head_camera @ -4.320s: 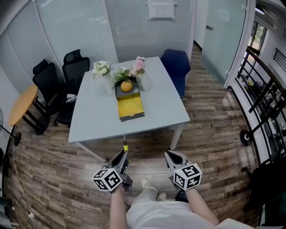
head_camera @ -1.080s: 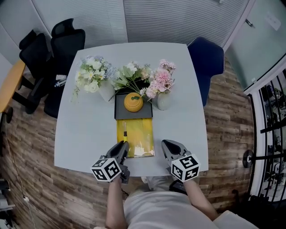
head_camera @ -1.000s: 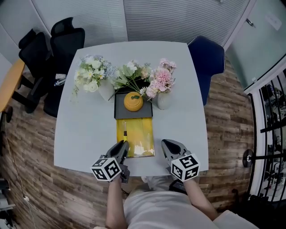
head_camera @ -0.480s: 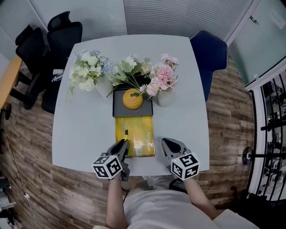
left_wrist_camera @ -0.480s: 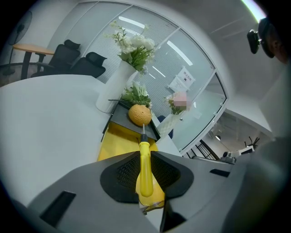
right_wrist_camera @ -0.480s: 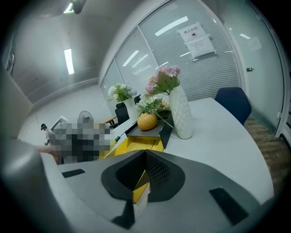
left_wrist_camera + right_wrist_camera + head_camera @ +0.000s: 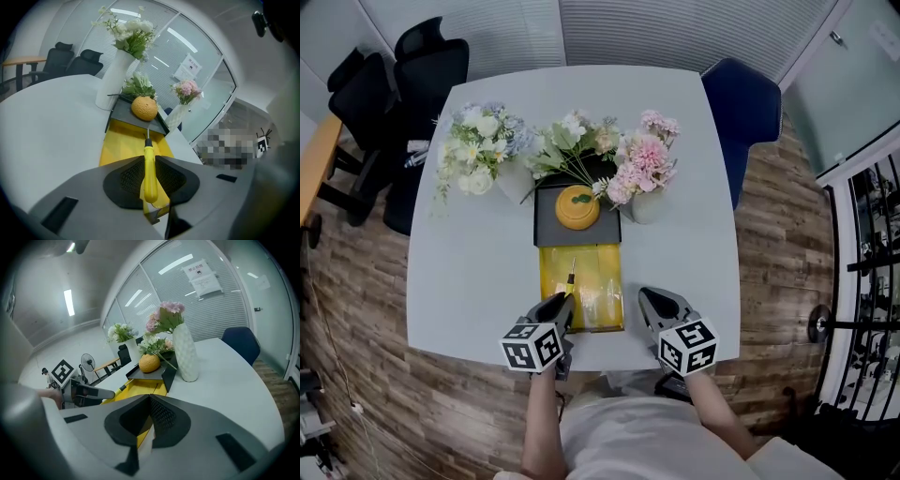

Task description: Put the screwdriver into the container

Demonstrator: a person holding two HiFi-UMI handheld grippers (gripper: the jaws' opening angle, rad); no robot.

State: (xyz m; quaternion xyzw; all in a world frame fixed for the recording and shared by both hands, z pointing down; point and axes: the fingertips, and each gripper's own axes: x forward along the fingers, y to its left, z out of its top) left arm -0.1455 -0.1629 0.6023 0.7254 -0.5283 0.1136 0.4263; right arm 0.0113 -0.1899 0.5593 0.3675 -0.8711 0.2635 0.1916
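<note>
Head view: the white table [image 7: 459,281] filled the frame. Approx 4 s before, the person stood well back from it, so the walk-up was done. Flowers [image 7: 478,155] stood at the far side, w/ a dark tray [image 7: 546,230] holding an orange fruit [image 7: 577,206] just behind the yellow container [image 7: 605,272]. The container sat at the near edge, btwn both grippers. L gripper [image 7: 557,307] was clamped on the screwdriver [image 7: 570,277] by its yellow handle. The shaft pointed fwd over the container's left part, a bit further in than half a sec earlier. The tool looked above the container, not in it. R gripper [image 7: 649,302] hung just right of it, jaws together, nothing btwn them. Next, prob: lower & let go.
</note>
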